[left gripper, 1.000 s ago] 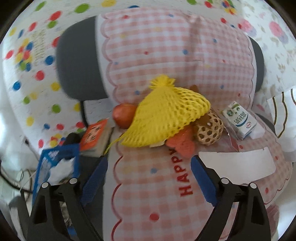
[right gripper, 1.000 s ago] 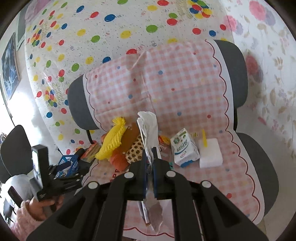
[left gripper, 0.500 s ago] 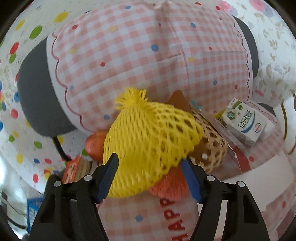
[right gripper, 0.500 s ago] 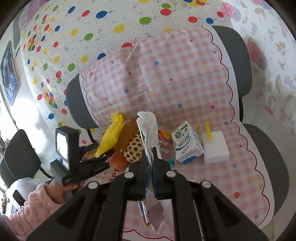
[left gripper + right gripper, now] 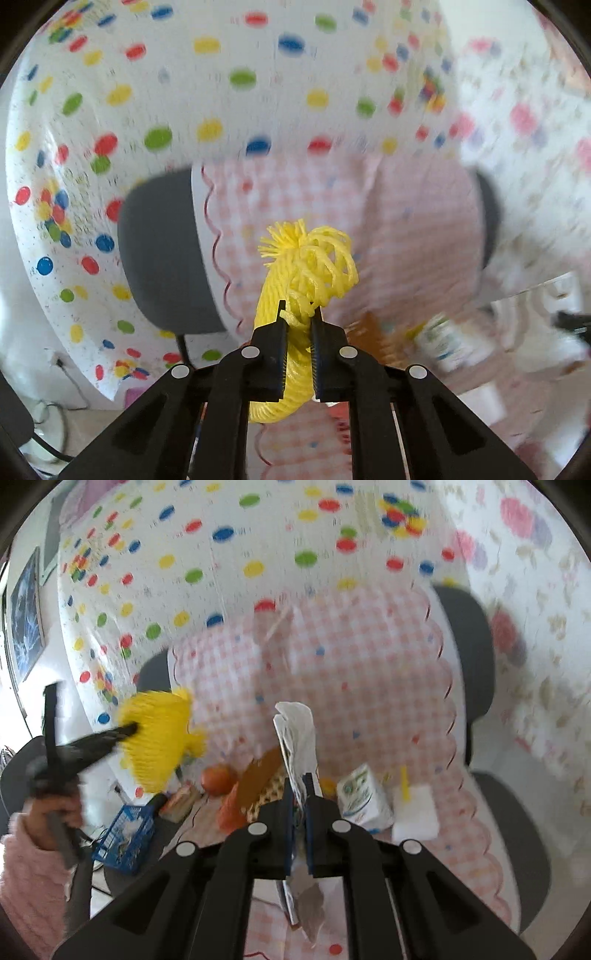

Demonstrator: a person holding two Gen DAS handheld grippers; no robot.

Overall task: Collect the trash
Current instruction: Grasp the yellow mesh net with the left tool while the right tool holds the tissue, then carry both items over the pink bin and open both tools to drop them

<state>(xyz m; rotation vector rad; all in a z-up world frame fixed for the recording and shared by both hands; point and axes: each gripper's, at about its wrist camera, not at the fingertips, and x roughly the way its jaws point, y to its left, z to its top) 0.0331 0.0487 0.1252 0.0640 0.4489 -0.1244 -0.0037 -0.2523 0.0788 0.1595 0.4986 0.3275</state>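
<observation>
Trash pickup is mid-carry, judging by both views: each gripper holds one piece, lifted off the seat.

Far left in the right wrist view: blue basket low beside the chair, something white inside. Probably the bin, not certain. Next move as I read it: swing the left load over it and release only once the net is above the rim. It's a limp mesh that will drape and snag, so the drop needs clearance over the basket wall.

Left gripper: jaws nearly closed, pinching the yellow foam net at mid-length. Tufted end sticks up past the fingertips, the rest hangs down between the fingers. The net is in the air, in front of the chair back, touching nothing else.

Centre: right gripper, jaws almost together, clamped on a white wrapper. It stands up above the tips, and a crumpled tail hangs below the jaws. Also airborne, above the seat.

Right of that, on the pink checked cover: orange round item, brown card piece, milk carton, white block with a yellow stick on it. All apparently uncollected.

Visibility issues:
- Left wrist view is badly motion-blurred. Seat items at lower right are smears; only the carton can be guessed.
- Right wrist view blurs the net and the left gripper.
- Basket is partly cut off by the person's arm and the seat edge, so its contents are unclear.
- The patterned item under the brown card is mostly hidden behind the right fingers.
</observation>
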